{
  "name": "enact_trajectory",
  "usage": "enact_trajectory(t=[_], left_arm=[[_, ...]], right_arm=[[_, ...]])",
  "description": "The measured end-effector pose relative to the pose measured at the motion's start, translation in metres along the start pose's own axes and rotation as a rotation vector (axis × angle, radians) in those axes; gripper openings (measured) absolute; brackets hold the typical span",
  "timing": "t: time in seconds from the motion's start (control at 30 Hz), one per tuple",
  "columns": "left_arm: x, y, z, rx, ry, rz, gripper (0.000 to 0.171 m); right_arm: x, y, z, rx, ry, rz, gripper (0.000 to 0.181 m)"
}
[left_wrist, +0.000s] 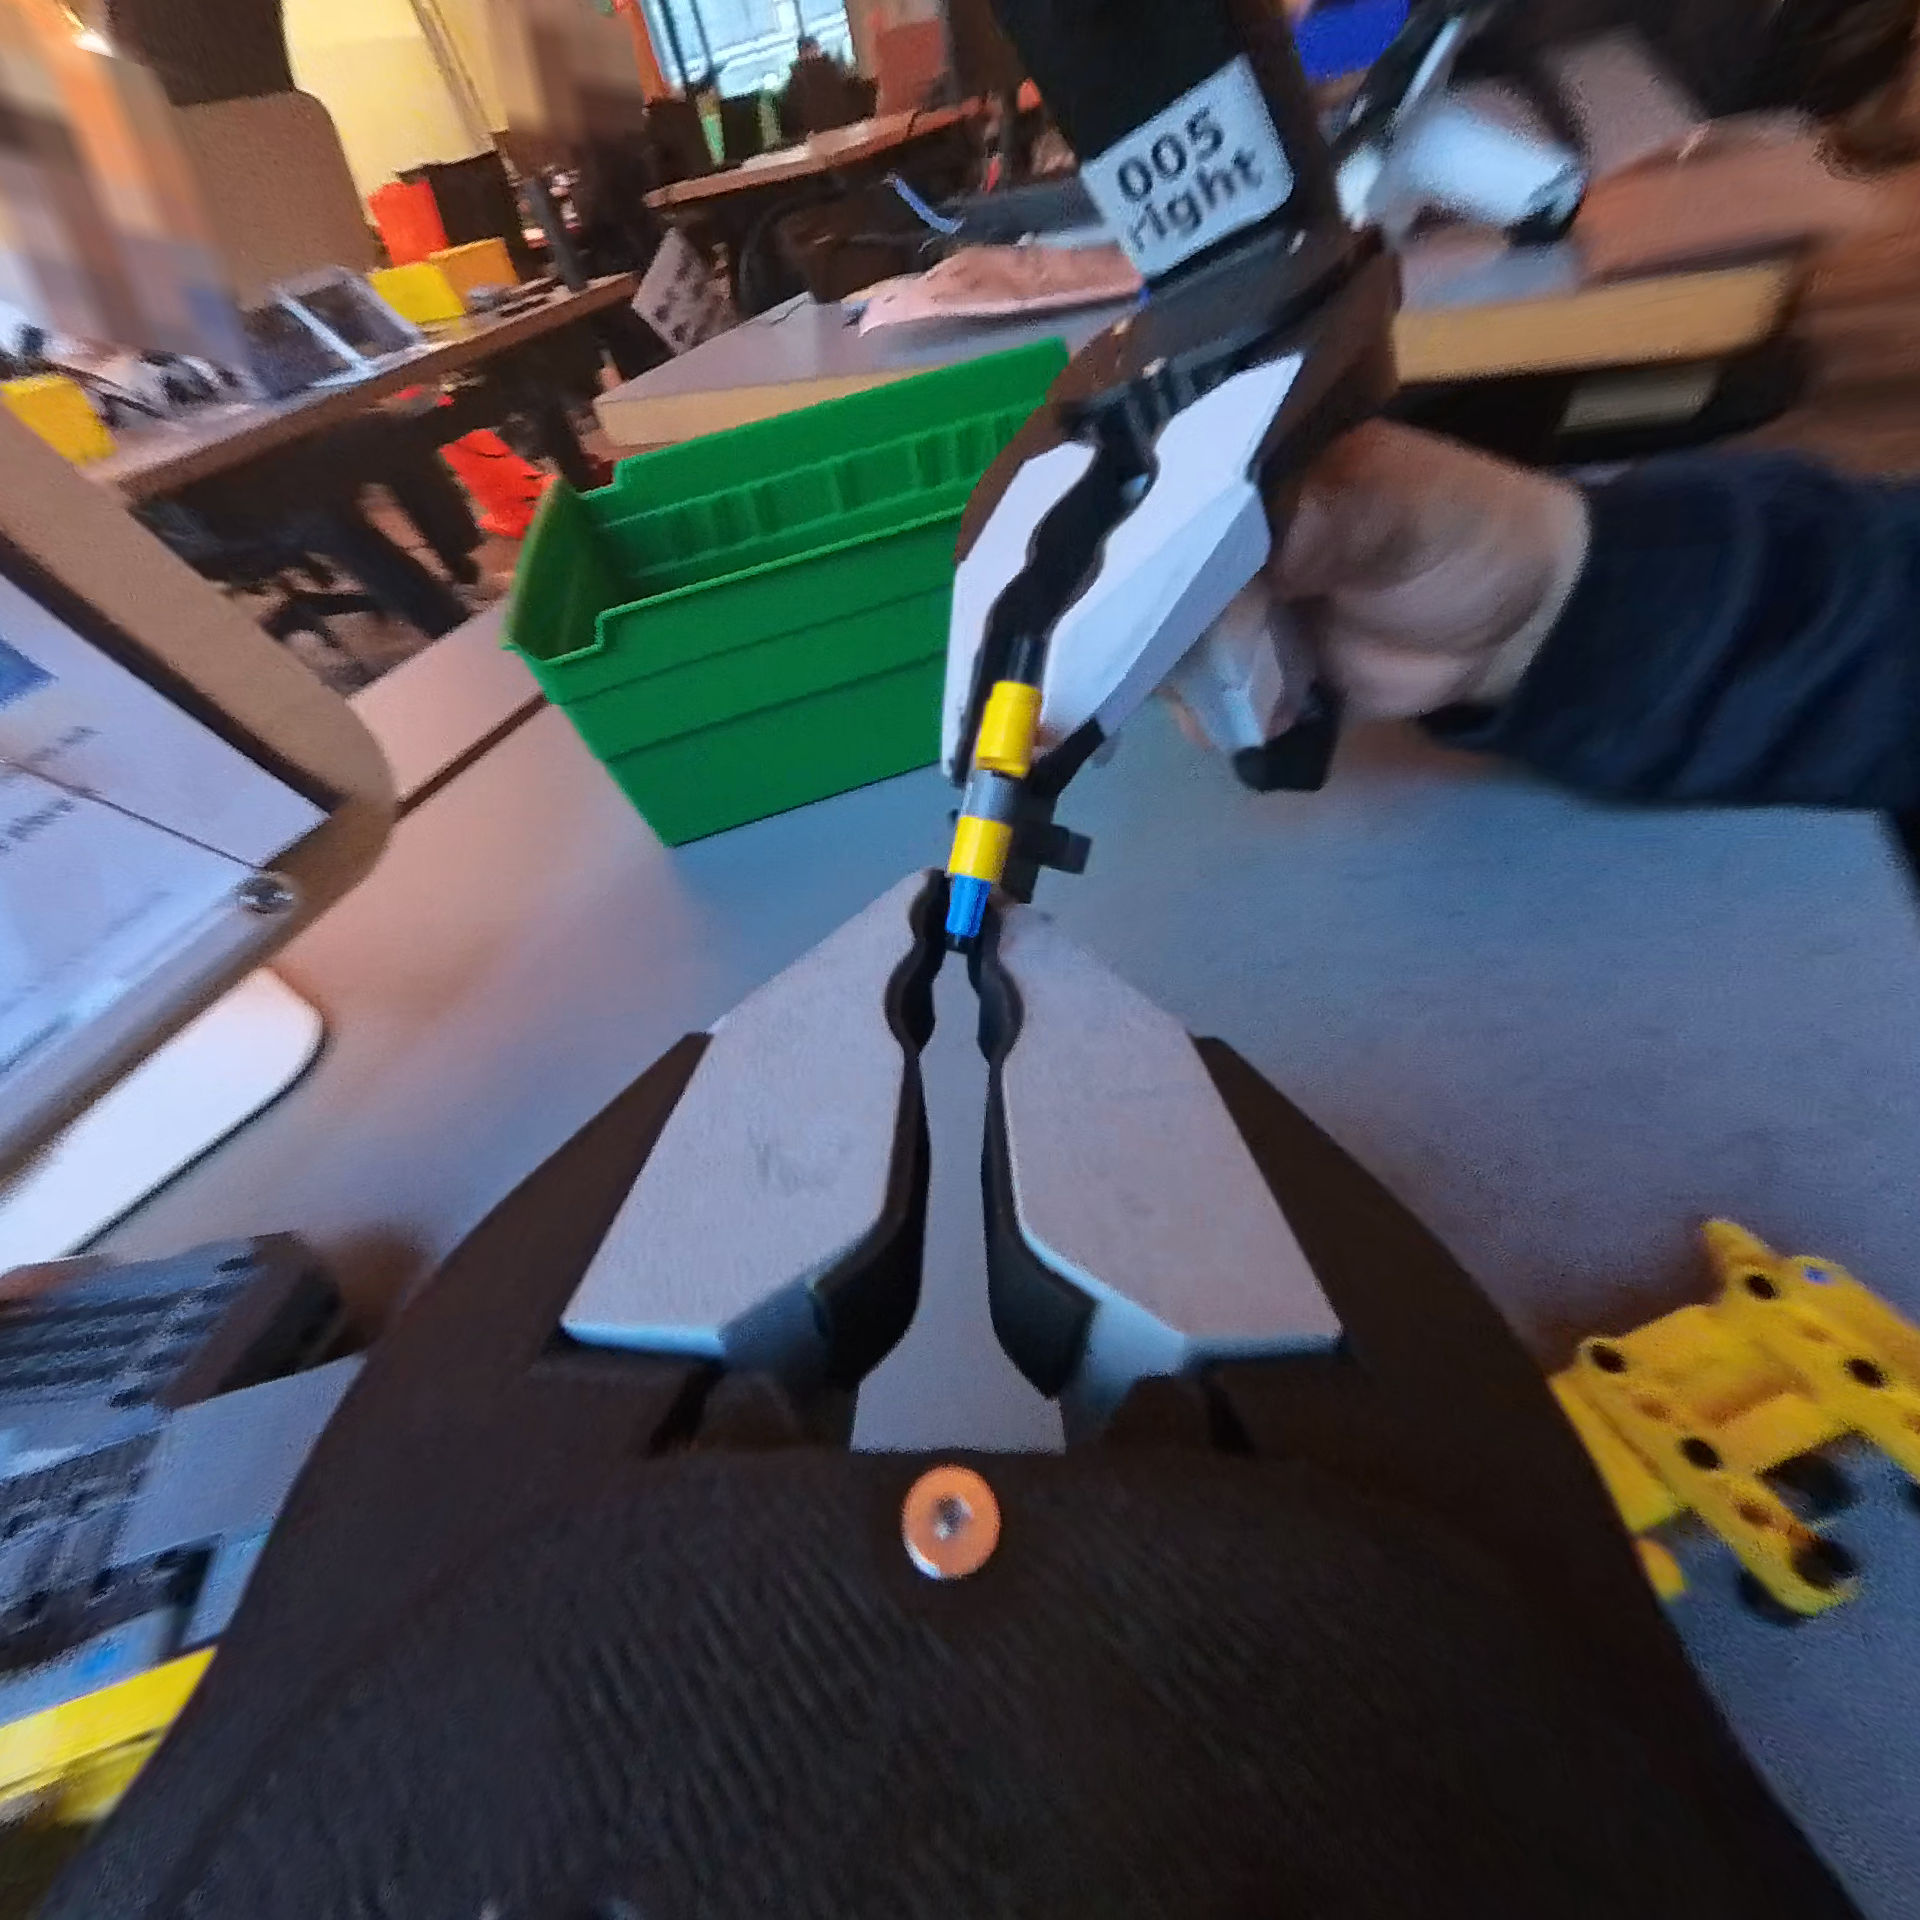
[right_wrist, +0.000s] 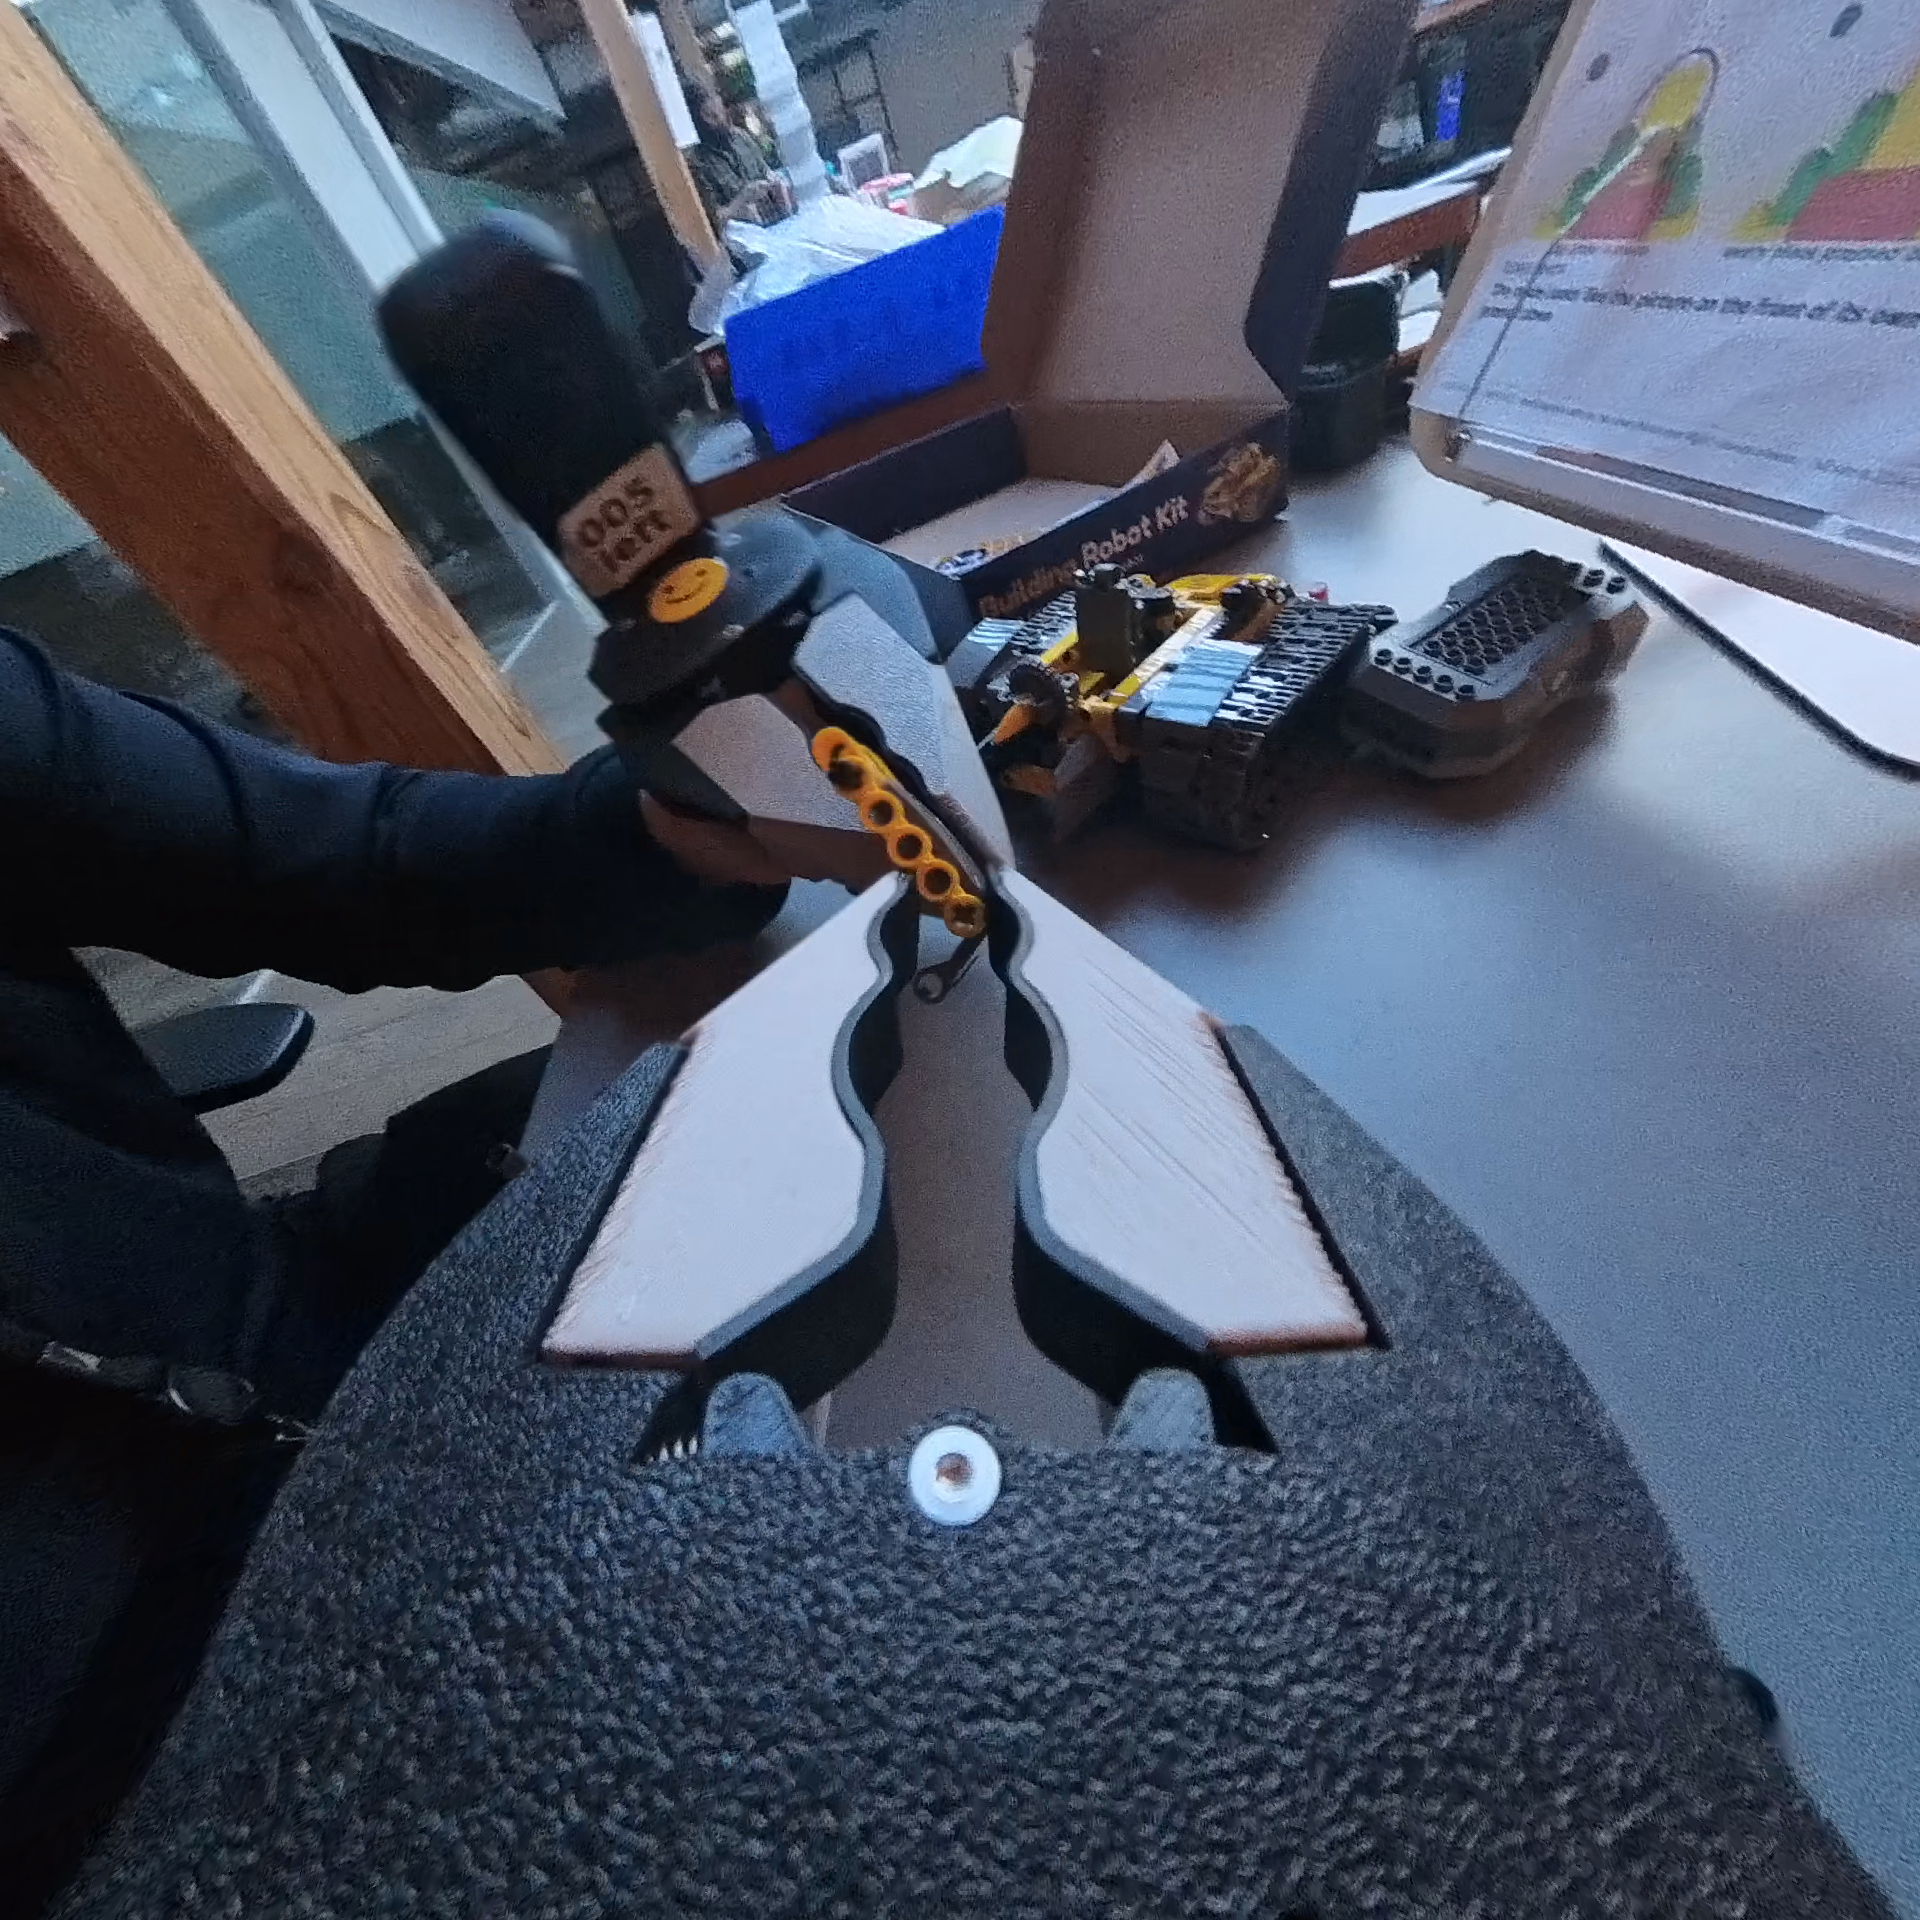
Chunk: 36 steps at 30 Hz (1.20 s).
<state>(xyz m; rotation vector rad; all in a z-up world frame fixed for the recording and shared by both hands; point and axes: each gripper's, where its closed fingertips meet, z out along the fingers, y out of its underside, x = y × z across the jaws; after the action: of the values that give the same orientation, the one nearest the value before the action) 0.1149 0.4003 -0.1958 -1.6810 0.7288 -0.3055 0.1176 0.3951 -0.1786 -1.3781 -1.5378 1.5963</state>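
While my left gripper (left_wrist: 958, 925) pinches the blue tip of a pin (left_wrist: 964, 912), my right gripper (left_wrist: 992, 764) clamps the rod (left_wrist: 995, 774) with yellow sleeves above it. Only the right wrist view shows a yellow holed beam (right_wrist: 909, 831) in the left gripper, plus a tracked model (right_wrist: 1164, 707) on the table (right_wrist: 1455, 987). Only the left view shows the green bin (left_wrist: 748, 623).

Black textured gripper body (right_wrist: 935, 1662), pale wavy fingers (right_wrist: 748, 1143) (dark sleeves (right_wrist: 260, 831)).

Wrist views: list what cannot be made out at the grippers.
Left wrist view: the beam in the left gripper, hidden between its jaws.
Right wrist view: the axle in the right gripper, hidden between its jaws.
Left wrist view: yellow model, blurred, cut by the edge.
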Motion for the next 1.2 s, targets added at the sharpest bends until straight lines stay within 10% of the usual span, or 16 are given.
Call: enact_trajectory(t=[0.23,0.4,0.9,1.2], left_arm=[[-0.007,0.005,0.001,-0.074,-0.149,0.211,0.004],[0.017,-0.012,0.003,0.063,0.053,0.020,0.021],[0.009,-0.001,0.003,-0.004,0.085,-0.105,0.004],[0.018,-0.036,-0.014,0.228,0.317,-0.401,0.004]], right_arm=[[0.007,0.007,0.002,-0.026,0.030,0.012,0.010],[0.000,0.001,0.000,0.014,-0.044,0.052,0.009],[0.004,0.010,0.001,-0.125,0.142,-0.208,0.007],[-0.025,-0.025,-0.001,0.102,-0.035,-0.098,0.004]])
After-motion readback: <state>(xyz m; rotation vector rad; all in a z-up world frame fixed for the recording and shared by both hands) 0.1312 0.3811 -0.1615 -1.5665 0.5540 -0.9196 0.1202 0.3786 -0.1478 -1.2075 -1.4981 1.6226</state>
